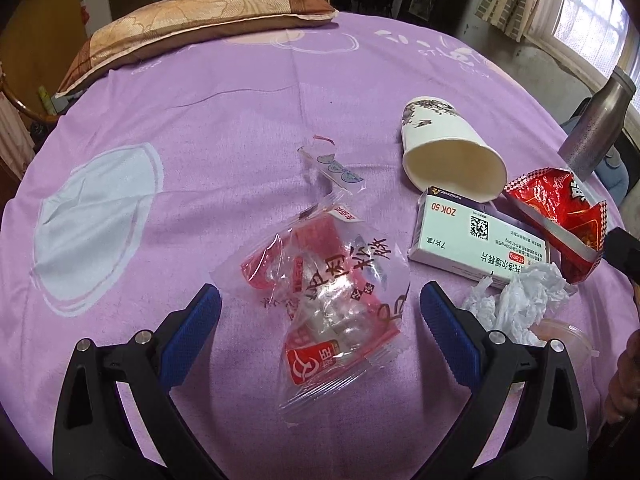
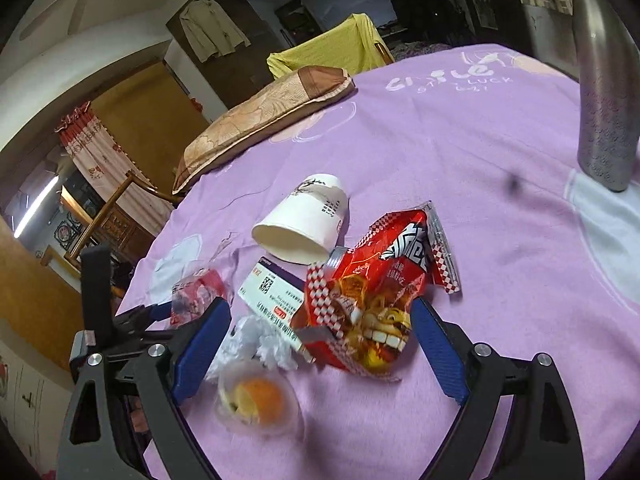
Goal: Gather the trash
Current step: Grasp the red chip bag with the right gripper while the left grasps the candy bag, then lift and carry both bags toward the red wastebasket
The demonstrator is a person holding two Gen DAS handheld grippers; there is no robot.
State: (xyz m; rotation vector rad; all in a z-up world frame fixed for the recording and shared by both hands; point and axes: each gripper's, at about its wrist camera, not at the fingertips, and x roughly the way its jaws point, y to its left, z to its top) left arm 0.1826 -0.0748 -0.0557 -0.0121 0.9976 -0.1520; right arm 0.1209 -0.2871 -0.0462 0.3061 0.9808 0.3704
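1. Two tools work over a purple sheet that covers the counter; both are spread wide and grasp nothing.
2. Only the left wrist view shows the left tool straddling a clear and red snack wrapper, which lies flat between its blue pads without touching either. A thin clear wrapper strip lies just beyond it, seen in this view alone.
3. Only the right wrist view shows the right tool framing a red crumpled chip bag and a small clear plastic cup with orange contents, which sits near the tool's left pad.
4. Both views show the trash cluster: a white paper cup tipped on its side with its mouth toward the cameras, a white medicine box touching the cup, and crumpled white tissue on the box's near side.
5. Open sheet spreads to the left and far side in the left wrist view, up to a brown pillow at the far edge. A steel bottle stands at the right, well apart from the trash.
6. Hidden or unclear: the chip bag covers part of the box, the bottle's top is cut off in the right wrist view, and the small cup is blurred.
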